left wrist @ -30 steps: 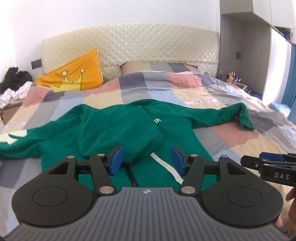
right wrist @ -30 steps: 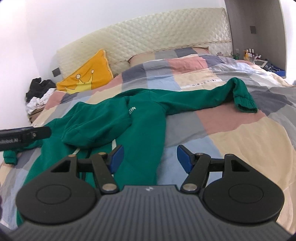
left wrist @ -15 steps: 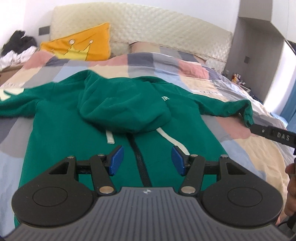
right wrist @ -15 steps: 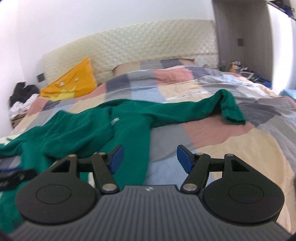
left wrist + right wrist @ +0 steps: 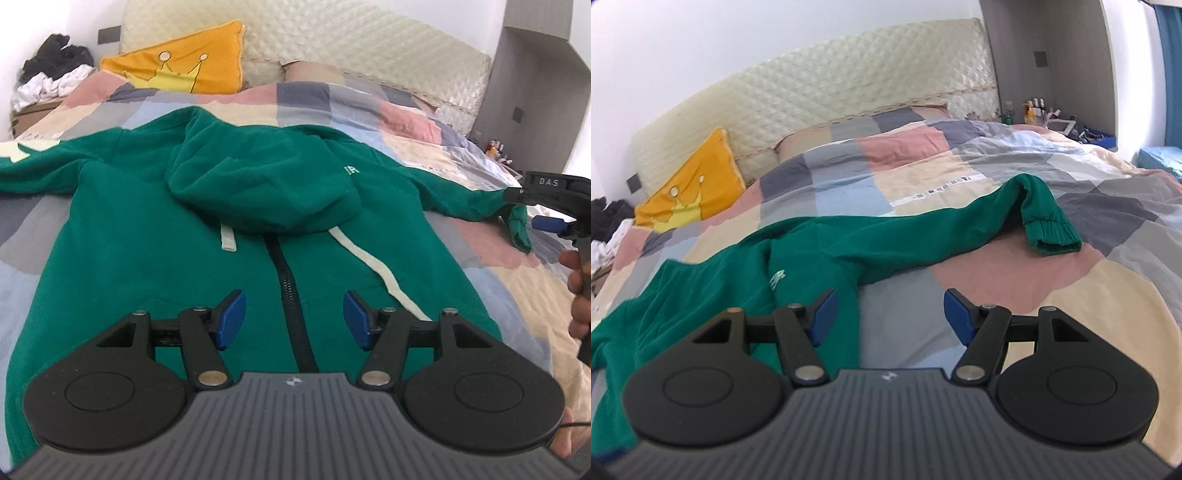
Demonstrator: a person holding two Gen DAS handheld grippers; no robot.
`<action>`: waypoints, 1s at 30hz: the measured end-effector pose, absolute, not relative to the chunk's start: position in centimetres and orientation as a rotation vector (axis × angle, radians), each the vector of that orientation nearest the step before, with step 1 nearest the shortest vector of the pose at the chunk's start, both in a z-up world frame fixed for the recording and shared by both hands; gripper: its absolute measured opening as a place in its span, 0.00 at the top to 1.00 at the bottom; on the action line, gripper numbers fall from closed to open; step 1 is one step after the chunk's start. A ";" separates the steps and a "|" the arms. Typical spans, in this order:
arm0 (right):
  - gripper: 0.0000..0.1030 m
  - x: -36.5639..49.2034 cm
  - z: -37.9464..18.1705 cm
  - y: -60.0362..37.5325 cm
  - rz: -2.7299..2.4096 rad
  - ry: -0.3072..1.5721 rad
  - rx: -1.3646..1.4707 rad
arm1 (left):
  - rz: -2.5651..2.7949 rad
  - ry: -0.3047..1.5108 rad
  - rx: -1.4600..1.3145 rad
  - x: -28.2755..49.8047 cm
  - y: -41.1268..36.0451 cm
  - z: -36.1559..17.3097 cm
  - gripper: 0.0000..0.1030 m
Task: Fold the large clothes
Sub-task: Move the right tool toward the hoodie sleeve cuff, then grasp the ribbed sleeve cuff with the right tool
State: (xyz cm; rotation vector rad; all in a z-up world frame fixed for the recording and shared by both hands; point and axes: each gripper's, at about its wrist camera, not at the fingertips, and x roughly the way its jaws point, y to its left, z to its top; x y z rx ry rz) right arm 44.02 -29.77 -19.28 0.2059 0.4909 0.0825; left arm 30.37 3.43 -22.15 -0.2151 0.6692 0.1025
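A green zip hoodie (image 5: 155, 251) lies front up on the bed, hood (image 5: 266, 192) folded down over the chest, both sleeves spread outward. My left gripper (image 5: 293, 319) hovers open above the black zipper (image 5: 291, 302), nothing between its blue pads. In the right wrist view, my right gripper (image 5: 888, 317) stands open over the quilt beside the hoodie's right edge (image 5: 846, 295). The right sleeve (image 5: 923, 236) runs out to its ribbed cuff (image 5: 1052, 236). In the left wrist view the right gripper (image 5: 546, 206) shows at the right edge near that cuff, with fingers of a hand (image 5: 578, 295) below.
A patchwork quilt (image 5: 1108, 314) covers the bed. An orange crown pillow (image 5: 177, 70) and a quilted headboard (image 5: 849, 96) are at the far end. A pile of clothes (image 5: 51, 74) sits at far left. A nightstand with small bottles (image 5: 1038, 109) is at far right.
My left gripper has sunk and tilted down over the hoodie's front, so the zipper now fills the view. My right gripper has swung rightward toward the right sleeve and cuff.
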 end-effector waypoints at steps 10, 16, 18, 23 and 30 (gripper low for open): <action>0.27 52.2 -22.3 -32.8 0.018 0.595 0.357 | 0.174 0.701 -0.261 31.1 4.7 -23.2 0.37; 0.17 55.4 -24.0 -35.9 0.013 0.602 0.574 | 0.177 0.724 -0.258 32.0 4.8 -23.9 0.37; 0.17 56.3 -24.5 -37.4 0.017 0.589 0.669 | 0.170 0.727 -0.267 32.3 4.8 -24.1 0.37; 0.16 58.7 -27.1 -41.8 -0.027 0.547 0.985 | 0.169 0.735 -0.302 33.1 5.4 -24.6 0.37; 0.15 61.6 -29.9 -46.0 -0.048 0.442 1.265 | 0.170 0.777 -0.393 34.2 7.0 -26.1 0.37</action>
